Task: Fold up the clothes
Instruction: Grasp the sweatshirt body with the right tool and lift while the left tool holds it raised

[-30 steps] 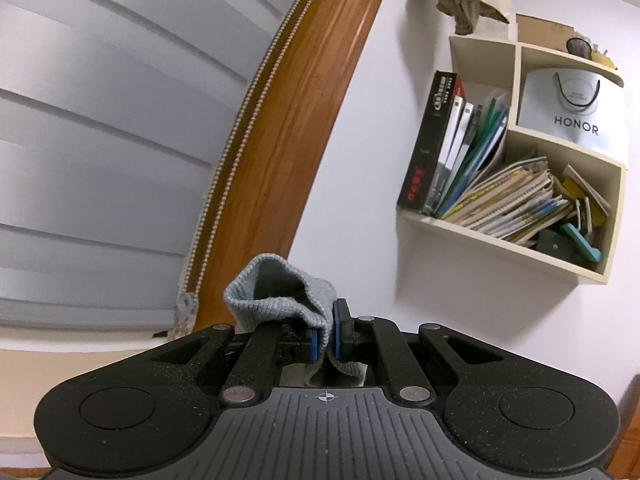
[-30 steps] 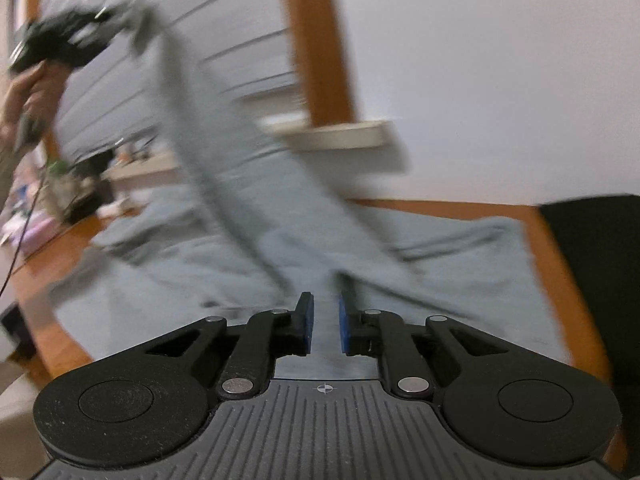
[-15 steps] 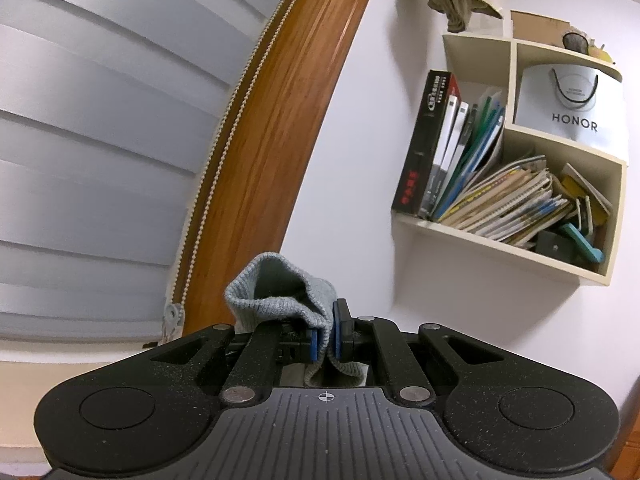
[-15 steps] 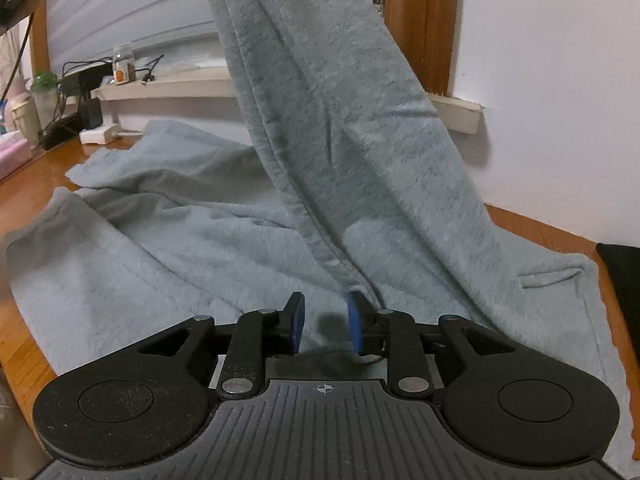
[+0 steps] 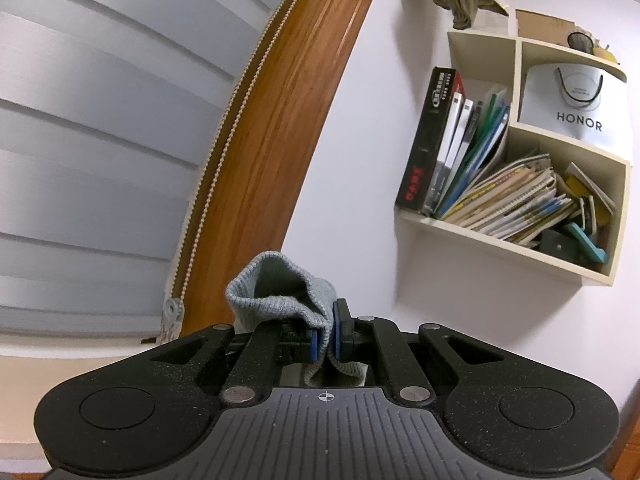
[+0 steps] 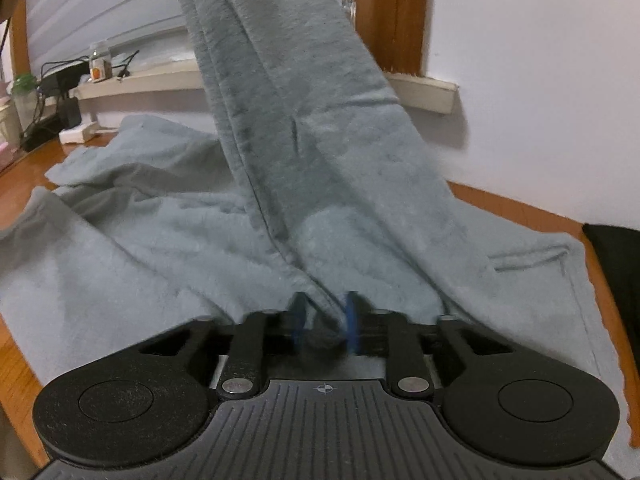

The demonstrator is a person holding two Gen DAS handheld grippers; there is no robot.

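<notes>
A grey sweater [image 6: 140, 240] lies spread on a wooden table [image 6: 516, 208], and one part of it [image 6: 296, 92] is pulled up and away to the top of the right wrist view. My right gripper [image 6: 325, 320] points down at the base of that raised part. Its jaws are closing, blurred, with a bunched fold of the grey cloth between the blue pads. In the left wrist view my left gripper [image 5: 326, 338] is held level and high, shut on the sweater's ribbed cuff [image 5: 276, 292], which sticks up above the pads.
A window with grey blinds [image 5: 100, 140] and a wood frame [image 5: 280, 140] faces the left gripper, with a wall shelf [image 5: 520, 236] of books to its right. The sill [image 6: 132, 80] carries cables and a small bottle. A black object [image 6: 616, 264] lies at the table's right edge.
My right gripper swung in toward the lifted cloth, opened wider, then closed on a fold at its base. The left gripper kept still with the cuff in it.
</notes>
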